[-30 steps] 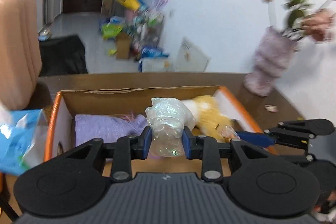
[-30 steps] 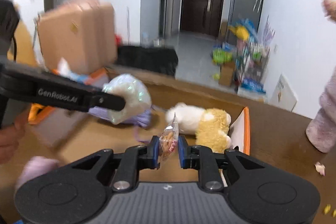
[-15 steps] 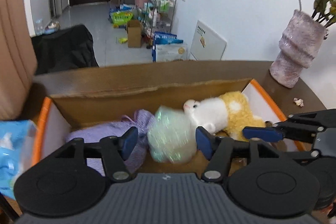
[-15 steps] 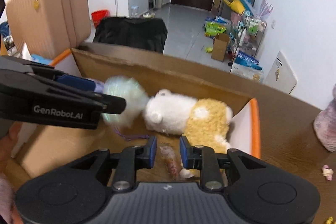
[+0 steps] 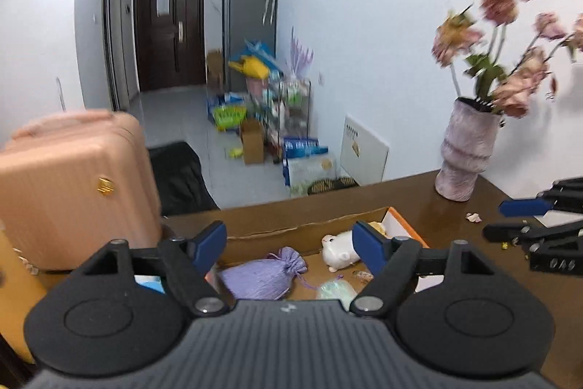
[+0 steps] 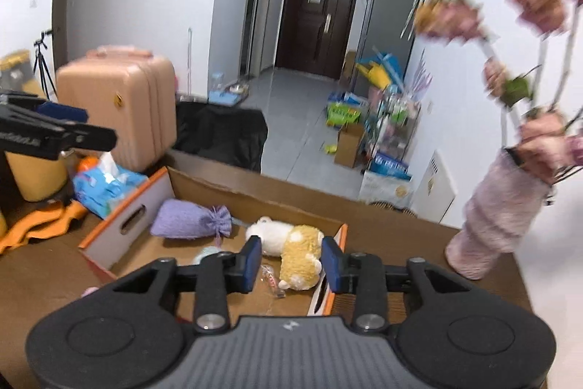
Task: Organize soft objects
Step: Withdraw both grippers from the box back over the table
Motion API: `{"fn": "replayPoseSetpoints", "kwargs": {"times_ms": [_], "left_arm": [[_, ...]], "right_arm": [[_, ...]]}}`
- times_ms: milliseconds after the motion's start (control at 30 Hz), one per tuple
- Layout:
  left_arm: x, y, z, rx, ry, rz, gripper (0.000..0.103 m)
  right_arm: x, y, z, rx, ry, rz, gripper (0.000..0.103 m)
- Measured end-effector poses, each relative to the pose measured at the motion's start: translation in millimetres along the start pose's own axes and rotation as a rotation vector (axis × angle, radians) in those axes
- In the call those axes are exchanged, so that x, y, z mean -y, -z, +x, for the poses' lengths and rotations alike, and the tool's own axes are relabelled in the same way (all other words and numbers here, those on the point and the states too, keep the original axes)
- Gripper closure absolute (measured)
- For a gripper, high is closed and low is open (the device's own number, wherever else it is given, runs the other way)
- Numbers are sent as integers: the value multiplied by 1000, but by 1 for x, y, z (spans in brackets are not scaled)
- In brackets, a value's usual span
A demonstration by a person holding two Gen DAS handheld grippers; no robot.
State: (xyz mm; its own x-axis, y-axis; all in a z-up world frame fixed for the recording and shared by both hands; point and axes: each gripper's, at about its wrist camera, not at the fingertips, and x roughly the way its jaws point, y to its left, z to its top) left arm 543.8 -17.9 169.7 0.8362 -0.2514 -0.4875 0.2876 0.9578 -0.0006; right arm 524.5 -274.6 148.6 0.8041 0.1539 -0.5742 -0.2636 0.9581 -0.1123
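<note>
Holding four soft items, one orange-edged cardboard box (image 6: 204, 183) sits on the brown counter (image 6: 419, 243): one white-and-yellow plush toy (image 6: 291, 243), one purple drawstring pouch (image 6: 189, 225), one pale iridescent bundle (image 5: 337, 290), one small snack packet (image 6: 271, 281). Left tool (image 5: 289, 243) wide, empty; right tool (image 6: 291, 263) wide, empty.

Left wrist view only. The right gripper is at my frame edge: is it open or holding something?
Observer: Open and empty. The right gripper hovers above the cardboard box.
Operator: My finger hides half the plush. Is it fully in the box?
Observer: Yes. The plush toy lies whole on the box floor, with a white head and a yellow body.
Operator: Anything outside the box, left side?
Observer: A blue tissue pack beside the left wall, next to an orange cloth.
</note>
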Motion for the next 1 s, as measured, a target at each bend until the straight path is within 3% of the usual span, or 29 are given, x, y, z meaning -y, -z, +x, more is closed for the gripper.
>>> {"fn": "replayPoseSetpoints", "kwargs": {"times_ms": [67,133,267,300,433,533,633,800,900,1000], "left_arm": [[1,10,-31,40,-21,9,21],[3,28,-61,88,-42,12,18],[11,89,-122,246,-116,12,0],[16,109,-135,278,-140,24,0],[28,169,-177,331,-133,53,0],[30,213,-209,363,-122,5,0],[35,261,-233,352,-80,-16,0],[52,332,-244,256,-132,-29,0],[50,341,-243,202,-113,-56,0],[45,340,-245,207,-116,-84,0]], "right_arm": [[-3,5,-26,28,2,0,60],[-7,18,-53,78,0,11,41],[-25,64,-101,207,-5,22,23],[-28,75,-110,227,-7,36,18],[-48,134,-146,319,-10,96,15],[-71,188,-172,424,-6,115,11],[-98,232,-188,460,-10,93,8],[-128,296,-211,465,-33,94,5],[-129,312,-212,413,-99,170,5],[-132,319,-212,394,-113,192,5]]}}
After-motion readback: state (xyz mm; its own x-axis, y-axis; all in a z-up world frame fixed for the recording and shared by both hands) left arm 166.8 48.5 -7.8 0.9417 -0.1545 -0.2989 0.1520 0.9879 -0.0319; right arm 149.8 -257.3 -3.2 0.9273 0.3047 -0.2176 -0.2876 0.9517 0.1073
